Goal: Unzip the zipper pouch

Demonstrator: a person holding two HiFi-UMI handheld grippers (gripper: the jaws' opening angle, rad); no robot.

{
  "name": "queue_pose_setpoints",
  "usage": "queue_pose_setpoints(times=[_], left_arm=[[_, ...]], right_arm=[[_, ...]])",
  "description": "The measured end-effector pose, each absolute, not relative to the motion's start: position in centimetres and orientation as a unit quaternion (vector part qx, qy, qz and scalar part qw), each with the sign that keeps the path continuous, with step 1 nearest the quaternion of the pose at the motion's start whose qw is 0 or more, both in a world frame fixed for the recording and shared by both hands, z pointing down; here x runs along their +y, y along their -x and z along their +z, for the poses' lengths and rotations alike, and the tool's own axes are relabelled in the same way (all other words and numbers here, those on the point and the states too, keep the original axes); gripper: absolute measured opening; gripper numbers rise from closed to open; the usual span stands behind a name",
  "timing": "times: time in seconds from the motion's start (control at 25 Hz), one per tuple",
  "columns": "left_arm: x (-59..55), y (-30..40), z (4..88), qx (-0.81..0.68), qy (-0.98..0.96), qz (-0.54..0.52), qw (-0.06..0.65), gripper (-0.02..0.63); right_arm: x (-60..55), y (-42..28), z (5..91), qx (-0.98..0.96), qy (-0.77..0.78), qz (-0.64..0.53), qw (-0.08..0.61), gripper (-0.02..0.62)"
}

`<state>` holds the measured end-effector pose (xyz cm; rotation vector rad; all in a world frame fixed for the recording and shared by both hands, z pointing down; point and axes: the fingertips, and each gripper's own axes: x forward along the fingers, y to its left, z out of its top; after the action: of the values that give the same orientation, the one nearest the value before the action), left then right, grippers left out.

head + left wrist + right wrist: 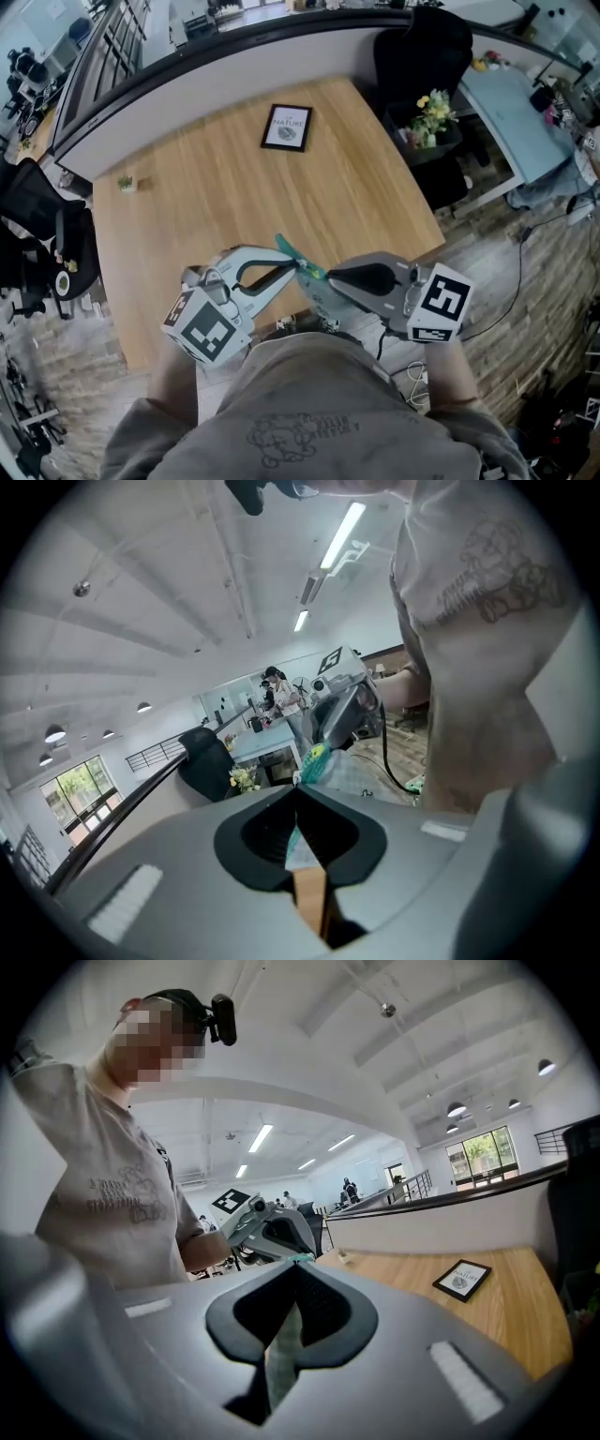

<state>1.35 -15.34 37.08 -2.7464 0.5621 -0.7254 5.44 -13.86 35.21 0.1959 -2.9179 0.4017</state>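
While the zipper pouch point(315, 292) hung over the worktop's point(234, 187) near edge, the left gripper point(287, 270) and right gripper point(330, 275) faced each other, jaws pressed together, each pinching a thin edge of its pale, limp fabric. Its teal zipper strip point(298, 257) ran left-to-right between them, equally near both.

The bench point(234, 187) has a pale wooden top with rounded corners. A small black-framed picture point(287, 127) lies flat near its far edge. A tiny green and white object point(126, 184), too small to identify, sits well apart, by the left edge.
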Motion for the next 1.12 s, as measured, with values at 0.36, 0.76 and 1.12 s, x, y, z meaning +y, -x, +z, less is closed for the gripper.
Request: queue_pose_setpoints(times=[0.36, 0.76, 1.12], left_arm=[[-16.5, 0.5, 39.0, 0.207, 0.917, -0.300, 0.161, 0.003], [-18.9, 4.0, 40.7, 0.252, 0.905, -0.316, 0.134, 0.005], [-20.7, 8.6, 41.6, 0.301, 0.894, -0.321, 0.091, 0.005]], right_arm=[[-14.0, -5.0, 35.5, -0.979, -0.061, 0.164, 0.106, 0.011], [-13.9, -5.2, 35.3, -0.979, -0.049, 0.172, 0.100, 0.011], [-14.1, -6.6, 34.6, -0.978, -0.039, 0.187, 0.089, 0.011]])
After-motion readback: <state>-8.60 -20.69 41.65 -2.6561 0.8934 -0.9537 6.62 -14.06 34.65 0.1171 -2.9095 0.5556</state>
